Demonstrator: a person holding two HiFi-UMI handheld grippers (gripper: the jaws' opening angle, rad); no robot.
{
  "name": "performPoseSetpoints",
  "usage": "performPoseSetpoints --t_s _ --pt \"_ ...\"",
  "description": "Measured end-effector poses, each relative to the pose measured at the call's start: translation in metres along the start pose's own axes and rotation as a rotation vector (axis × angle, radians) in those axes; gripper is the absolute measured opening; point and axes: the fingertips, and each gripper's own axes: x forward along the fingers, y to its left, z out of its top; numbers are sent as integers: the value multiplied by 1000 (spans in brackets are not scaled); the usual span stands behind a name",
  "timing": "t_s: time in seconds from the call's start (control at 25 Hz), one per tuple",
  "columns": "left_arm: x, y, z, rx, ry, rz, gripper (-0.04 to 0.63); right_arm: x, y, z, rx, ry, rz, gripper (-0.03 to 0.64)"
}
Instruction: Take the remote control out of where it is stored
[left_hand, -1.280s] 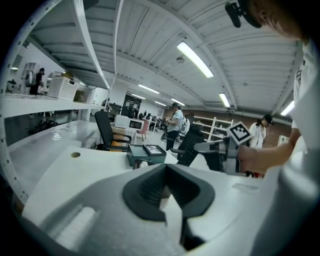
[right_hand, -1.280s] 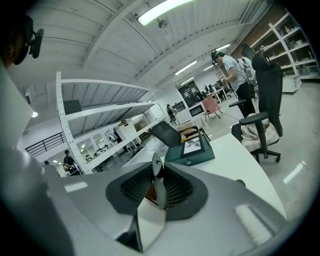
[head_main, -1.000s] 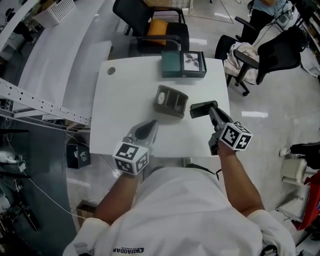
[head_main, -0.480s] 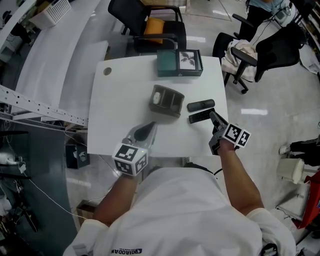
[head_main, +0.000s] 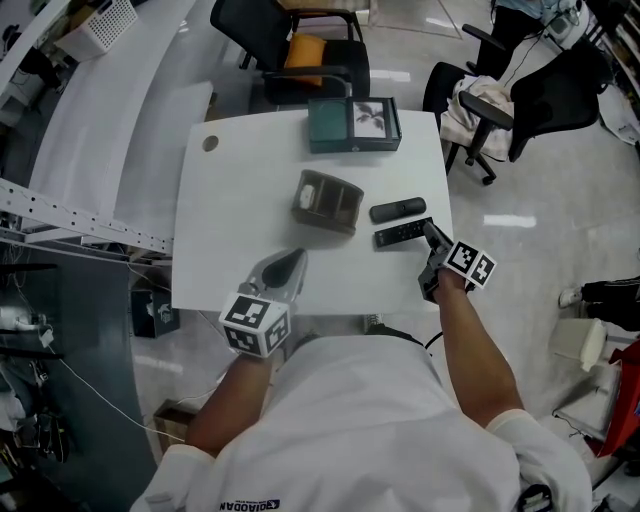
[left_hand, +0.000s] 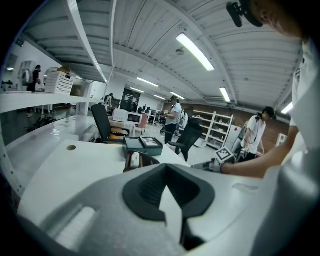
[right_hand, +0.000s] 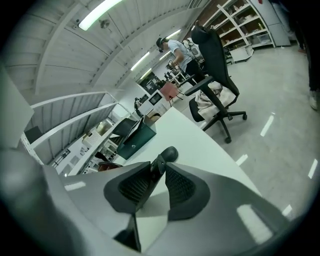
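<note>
A brown holder (head_main: 340, 214) stands mid-table with a white remote (head_main: 307, 192) in its left compartment. To its right, two black remotes lie side by side on the white table (head_main: 240, 200): the far one (head_main: 397, 209) and the near one (head_main: 400, 233). My right gripper (head_main: 428, 231) sits at the near remote's right end. In the right gripper view this remote (right_hand: 154, 170) lies between the pads with a gap beside it; the jaws have just been opening. My left gripper (head_main: 285, 265) hovers at the table's front, open and empty (left_hand: 167, 192); the holder (left_hand: 145, 161) is ahead of it.
A green box (head_main: 340, 128) with a picture on its lid sits at the table's far edge. Office chairs stand behind the table (head_main: 300, 50) and off its right corner (head_main: 500, 90). A cable hole (head_main: 210, 143) marks the far left corner.
My right gripper has come down with the black remote, which now lies on the table beside the other black remote. The left gripper has stayed put.
</note>
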Motion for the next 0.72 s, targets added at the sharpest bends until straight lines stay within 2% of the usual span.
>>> performPoseSetpoints --t_s 0.24,0.48,0.72 --pt "1 -4 -1 -29 -2 -5 3 10 -30 -6 -3 29 -61 109" --pt "0 -6 -3 -51 -3 -1 3 13 -35 -5 -49 47 -91 114" --pt "-3 -3 -2 -50 -9 2 3 13 -41 -8 -170 94 -177 122"
